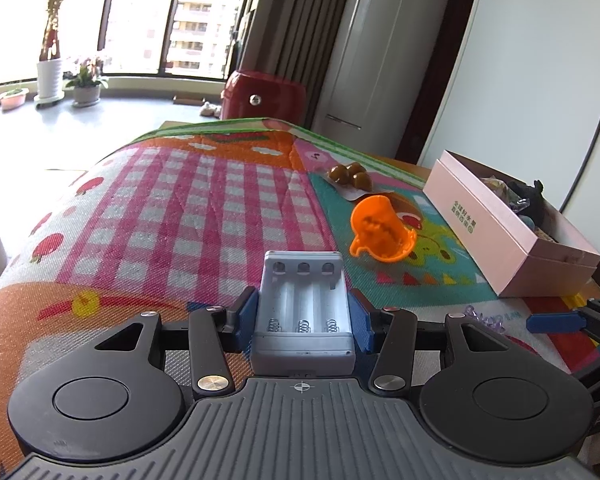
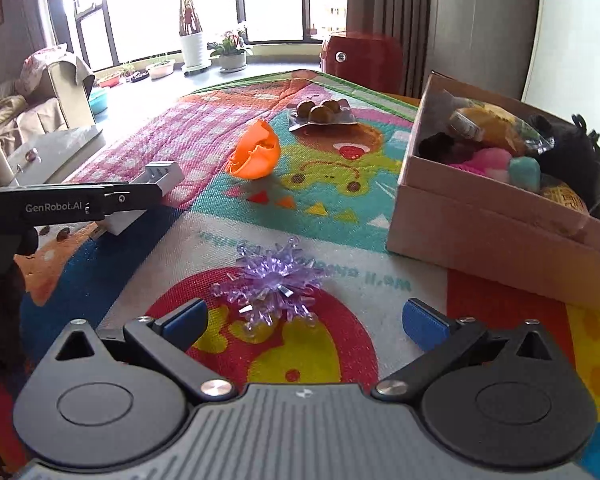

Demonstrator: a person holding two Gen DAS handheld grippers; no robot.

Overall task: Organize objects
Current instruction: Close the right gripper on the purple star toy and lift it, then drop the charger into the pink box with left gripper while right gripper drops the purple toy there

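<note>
My left gripper (image 1: pixel 303 316) is shut on a white battery holder (image 1: pixel 303 312) with three empty slots, held just above the colourful mat; it also shows in the right wrist view (image 2: pixel 156 188). My right gripper (image 2: pixel 304 320) is open, its blue pads either side of a purple crystal ornament (image 2: pixel 272 280) lying on the mat; one pad (image 1: pixel 556 322) shows in the left wrist view. An orange toy cup (image 1: pixel 382 232) lies on its side, also in the right wrist view (image 2: pixel 256 156). A pink box (image 1: pixel 508 232) holds several items, also in the right wrist view (image 2: pixel 500 216).
A blister pack of brown balls (image 2: pixel 320 114) lies at the far side of the mat (image 1: pixel 180 208). A red container (image 1: pixel 264 94) stands beyond the table. Potted plants (image 2: pixel 230 52) line the window. A sofa (image 2: pixel 28 100) is on the left.
</note>
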